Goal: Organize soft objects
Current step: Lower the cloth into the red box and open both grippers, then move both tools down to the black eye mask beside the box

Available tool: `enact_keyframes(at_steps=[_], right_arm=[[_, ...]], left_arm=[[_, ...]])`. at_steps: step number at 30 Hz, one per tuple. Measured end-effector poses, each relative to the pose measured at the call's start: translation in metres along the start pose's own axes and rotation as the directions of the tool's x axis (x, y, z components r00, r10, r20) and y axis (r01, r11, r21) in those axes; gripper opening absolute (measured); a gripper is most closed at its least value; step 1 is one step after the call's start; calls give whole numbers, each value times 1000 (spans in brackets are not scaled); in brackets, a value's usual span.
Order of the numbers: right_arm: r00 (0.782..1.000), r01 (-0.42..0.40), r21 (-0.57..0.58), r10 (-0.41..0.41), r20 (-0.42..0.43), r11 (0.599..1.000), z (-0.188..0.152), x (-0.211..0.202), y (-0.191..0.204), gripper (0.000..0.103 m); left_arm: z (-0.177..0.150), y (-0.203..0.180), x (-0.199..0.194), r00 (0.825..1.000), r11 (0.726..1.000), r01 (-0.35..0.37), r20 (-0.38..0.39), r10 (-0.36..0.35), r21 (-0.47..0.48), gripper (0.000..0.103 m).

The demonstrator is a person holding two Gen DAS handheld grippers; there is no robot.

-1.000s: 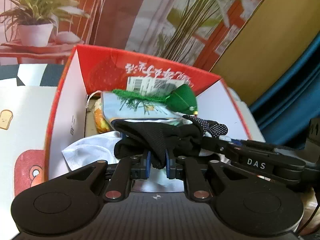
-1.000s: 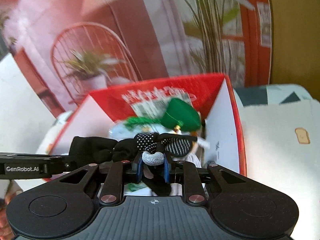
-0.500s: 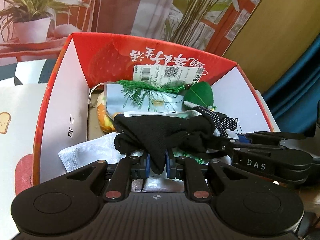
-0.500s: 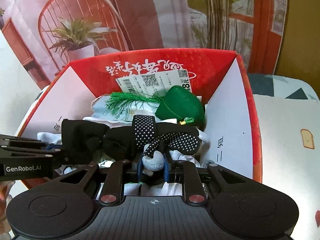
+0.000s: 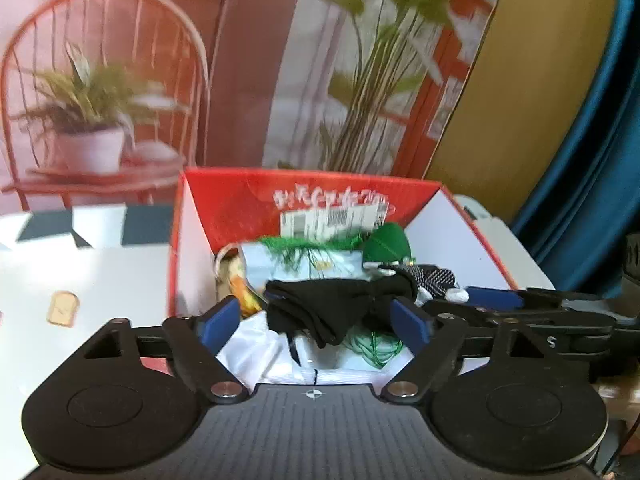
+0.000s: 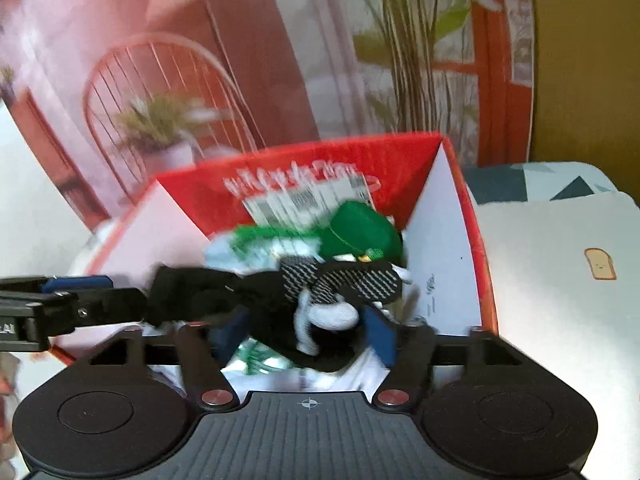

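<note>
Black knit glove [image 5: 336, 308], with a dotted grip palm [image 6: 352, 280] and pale cuff: lies draped on top of the pile inside the red-and-white carton [image 5: 304, 204], near side, over white cloth [image 5: 256, 354] and green-tasselled items.

Change noted: half a second ago both tools were clamped on this glove, one at each end; now both sets of jaws stand wide apart and nothing is held. The glove has dropped onto the heap. Judged meaning: this item's deposit looks done, and another soft thing would come next.

Left gripper [image 5: 316, 322]: level, at the carton's near edge, blue pads on either side of the glove's dark end, apart from it.

Right gripper [image 6: 306, 330]: level, alongside and just to the right, jaws spread around the cuff end; whether a pad touches cloth cannot be told through the blur.

Carton stands on the pale counter [image 6: 560, 240].
</note>
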State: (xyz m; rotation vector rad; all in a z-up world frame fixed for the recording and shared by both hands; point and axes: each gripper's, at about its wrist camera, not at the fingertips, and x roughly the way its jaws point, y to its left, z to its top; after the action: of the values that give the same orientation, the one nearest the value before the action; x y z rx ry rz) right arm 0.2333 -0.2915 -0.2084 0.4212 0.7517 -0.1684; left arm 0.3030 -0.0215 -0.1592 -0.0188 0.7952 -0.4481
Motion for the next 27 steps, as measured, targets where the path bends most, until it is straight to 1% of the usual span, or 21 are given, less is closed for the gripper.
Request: enact_keyframes(at_steps=[2, 3, 5, 8, 10, 12, 15, 17, 21, 23, 25, 27], right_arm=[[999, -1, -11, 1, 42, 1000, -7, -13, 3, 80], [998, -1, -14, 2, 62, 1000, -10, -19, 4, 83], [994, 2, -9, -1, 113, 1000, -17, -32, 4, 92], [983, -11, -6, 12, 184, 1000, -31, -51, 4, 97], [973, 5, -20, 0, 233, 1000, -42, -63, 6, 100], [962, 19, -25, -11, 273, 1000, -54, -72, 6, 102], [953, 19, -9, -16, 302, 1000, -69, -83, 4, 102], [945, 27, -13, -21, 328, 1000, -80, -88, 4, 102], [939, 55, -31, -41, 340, 998, -99, -94, 6, 102], [946, 61, -41, -45, 321, 997, -106, -92, 6, 102], [956, 74, -51, -56, 288, 996, -116, -86, 6, 102], [968, 84, -64, -67, 240, 994, -125, -76, 5, 102]], left_arm=[[-8, -1, -17, 999, 1000, -2, 51, 2, 8, 89], [-11, -2, -23, 997, 1000, 4, 71, -5, 11, 89], [-22, -2, -38, 994, 1000, 5, 105, -7, 18, 89], [-40, -3, -57, 988, 999, -19, 154, 12, 40, 89], [-54, -2, -67, 980, 997, -41, 196, 29, 57, 89], [-65, -2, -72, 977, 995, -66, 206, 48, 81, 89], [-80, 4, -72, 981, 993, -84, 184, 66, 89, 89], [-89, 10, -66, 986, 994, -90, 148, 78, 70, 89], [-106, 22, -50, 991, 994, -103, 94, 100, 31, 89], [-114, 27, -43, 992, 994, -109, 71, 108, 22, 88], [-122, 29, -34, 993, 993, -114, 45, 113, 14, 85], [-130, 30, -26, 994, 994, -111, 12, 111, 6, 78]])
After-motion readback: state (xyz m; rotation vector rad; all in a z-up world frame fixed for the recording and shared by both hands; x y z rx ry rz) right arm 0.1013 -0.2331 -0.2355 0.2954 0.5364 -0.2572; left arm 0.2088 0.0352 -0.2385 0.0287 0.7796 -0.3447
